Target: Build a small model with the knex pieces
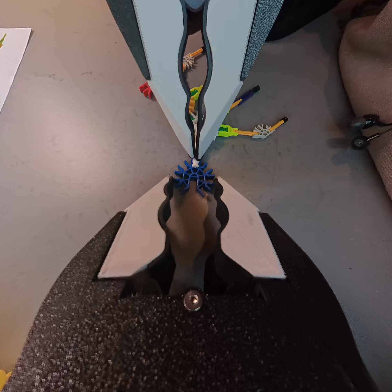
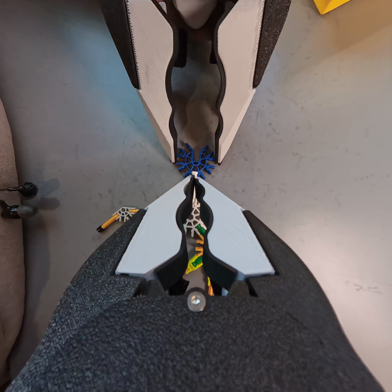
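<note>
My left gripper point(image 1: 193, 179) is shut on a blue snowflake-shaped connector point(image 1: 194, 176), both pads pressing on its sides just above the grey table point(image 1: 74, 148). My right gripper point(image 1: 196, 156) faces it from the far side, shut on a thin white rod point(image 1: 195, 163) whose tip sits in a slot of the blue connector. In the right wrist view my right gripper point(image 2: 194, 179) pinches the white rod point(image 2: 194, 174), and the left gripper point(image 2: 196, 162) holds the blue connector point(image 2: 195, 162). A white connector point(image 2: 194, 220) with green and orange pieces hangs behind the rod between my right fingers.
A grey connector with yellow rods point(image 1: 263, 131), a green piece point(image 1: 226, 130), a purple rod point(image 1: 247, 95) and a red clip point(image 1: 145, 90) lie on the table. A paper sheet point(image 1: 12, 59) is at the left, beige fabric point(image 1: 364, 84) and a small wheeled piece point(image 1: 360, 135) at the right. Only a small space, under 4 cm, lies between the two pairs of fingers. From the left gripper's tips to the small wheeled piece point(image 1: 360, 135) is close to 12 cm.
</note>
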